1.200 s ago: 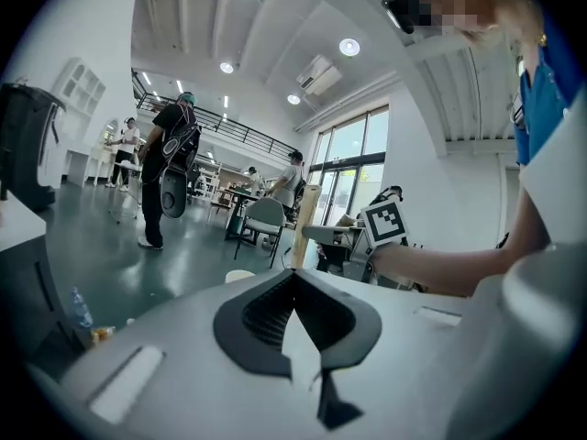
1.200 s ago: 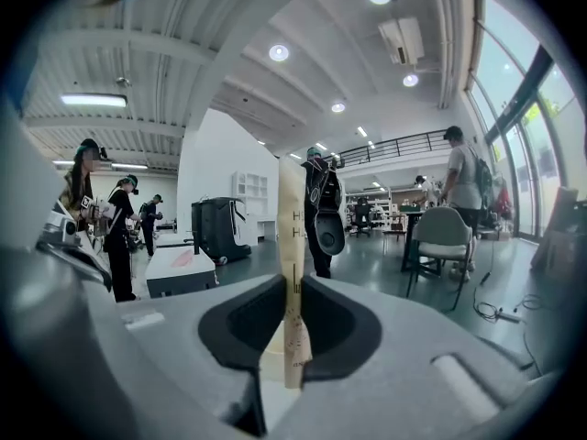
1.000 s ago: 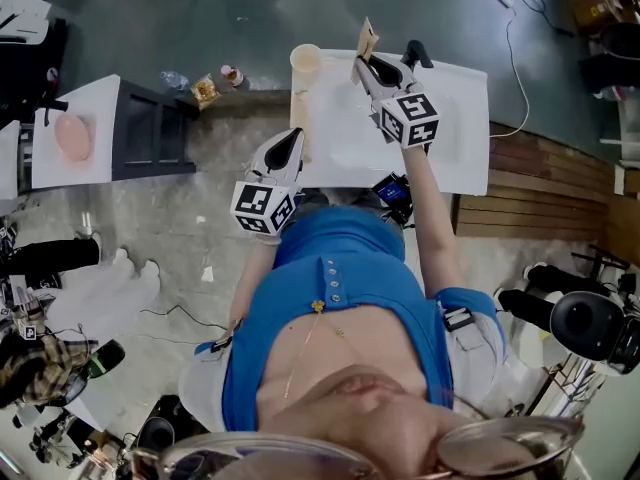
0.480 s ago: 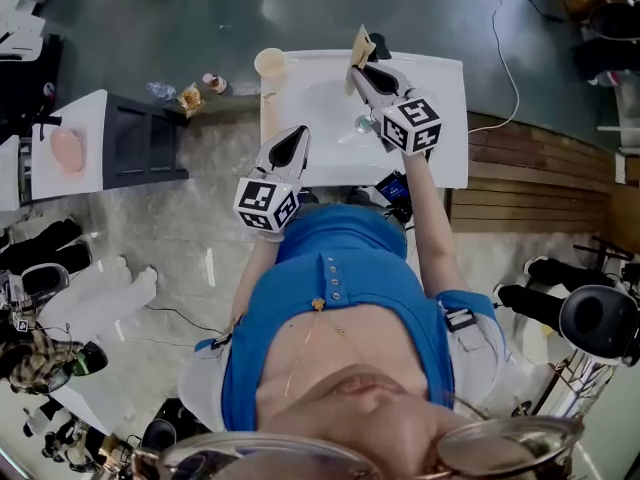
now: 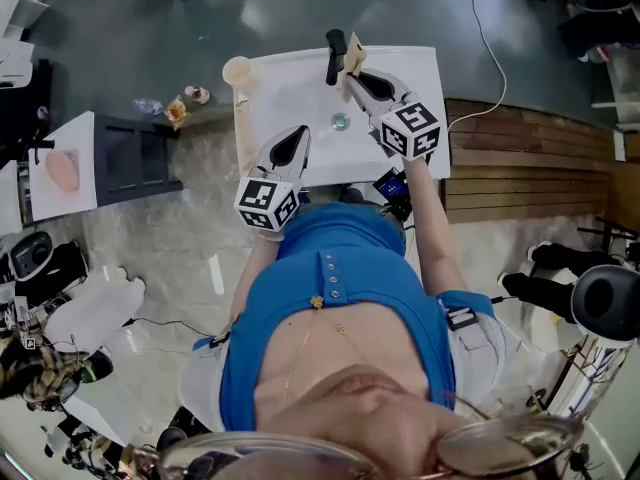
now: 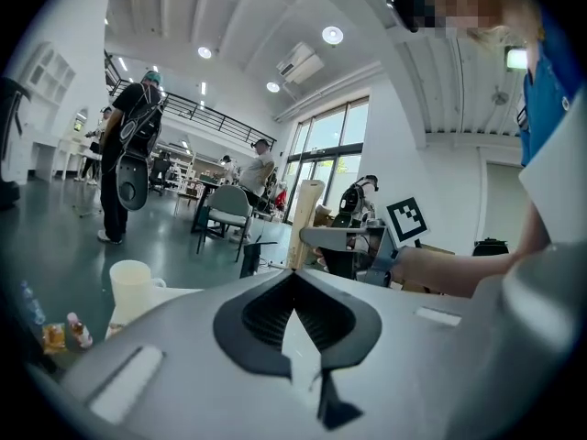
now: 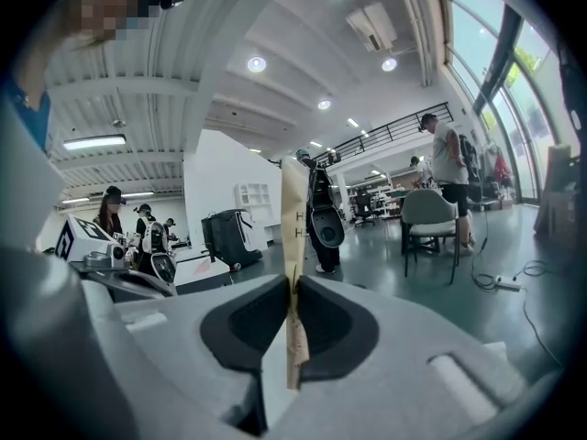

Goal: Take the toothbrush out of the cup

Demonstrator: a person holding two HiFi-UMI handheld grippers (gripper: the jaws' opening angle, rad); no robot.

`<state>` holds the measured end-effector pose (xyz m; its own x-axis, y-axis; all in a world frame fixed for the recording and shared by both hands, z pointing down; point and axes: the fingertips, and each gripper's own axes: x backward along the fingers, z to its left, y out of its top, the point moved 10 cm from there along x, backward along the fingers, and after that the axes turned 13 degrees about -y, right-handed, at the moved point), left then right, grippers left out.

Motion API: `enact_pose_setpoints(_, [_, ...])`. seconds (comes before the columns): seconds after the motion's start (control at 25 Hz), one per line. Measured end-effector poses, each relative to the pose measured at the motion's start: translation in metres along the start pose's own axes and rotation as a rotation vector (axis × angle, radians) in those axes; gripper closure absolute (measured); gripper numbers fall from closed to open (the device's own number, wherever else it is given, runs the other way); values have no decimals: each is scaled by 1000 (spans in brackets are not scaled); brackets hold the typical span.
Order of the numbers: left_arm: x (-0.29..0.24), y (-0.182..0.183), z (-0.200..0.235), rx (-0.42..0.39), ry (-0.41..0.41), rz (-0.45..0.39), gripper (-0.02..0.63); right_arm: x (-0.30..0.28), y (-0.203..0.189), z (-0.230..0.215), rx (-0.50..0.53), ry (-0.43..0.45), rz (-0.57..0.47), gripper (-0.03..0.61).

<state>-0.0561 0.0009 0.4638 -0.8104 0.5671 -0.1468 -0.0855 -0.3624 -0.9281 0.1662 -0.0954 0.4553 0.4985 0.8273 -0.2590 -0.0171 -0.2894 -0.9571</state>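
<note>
The toothbrush (image 7: 293,218), a thin, flat, pale-beige stick with dark lettering on it, stands upright in my right gripper (image 7: 293,287), out of the cup and raised over the white washbasin top (image 5: 420,78). The right gripper's jaws have just been closing and now pinch the stick's lower part between their black pads, with only a narrow gap that the toothbrush fills.

In the head view, the toothbrush (image 5: 352,53) is at the far edge of the basin, just beside the black tap (image 5: 334,56). The round metal drain (image 5: 341,122) lies nearer to me.

The cream-white cup (image 5: 238,71) stands at the far left corner of the washbasin top, well apart from the toothbrush. The left gripper view shows the cup (image 6: 133,287) as a mug with a handle, low at the left.

My left gripper (image 6: 294,278) carries nothing, its jaws pressed together, and it is held over the near left part of the washbasin top.

Below both tools is the blue shirt (image 5: 340,298) of the person who carries them. A strip of brown wooden boards (image 5: 520,158) runs along the floor to the right of the basin. Small bottles (image 5: 178,108) stand on the grey floor left of the cup.
</note>
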Motion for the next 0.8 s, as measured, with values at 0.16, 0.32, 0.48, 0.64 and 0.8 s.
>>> enact_pose_setpoints(0.16, [-20, 1, -15, -8, -24, 11, 612, 22, -5, -23, -8, -34, 12, 545])
enact_pose_setpoints(0.32, [-39, 0, -25, -9, -48, 22, 612, 41, -12, -49, -18, -89, 35, 545])
enact_pose_setpoints(0.48, [-53, -2, -32, -10, -71, 33, 612, 60, -22, -73, -45, -158, 69, 545])
enact_pose_setpoints(0.64, [-63, -2, -38, -5, -87, 37, 612, 79, -28, -92, -72, -220, 75, 545])
enact_pose_setpoints(0.8, [-71, -3, -43, -3, -95, 35, 612, 97, -32, -106, -65, -271, 85, 545])
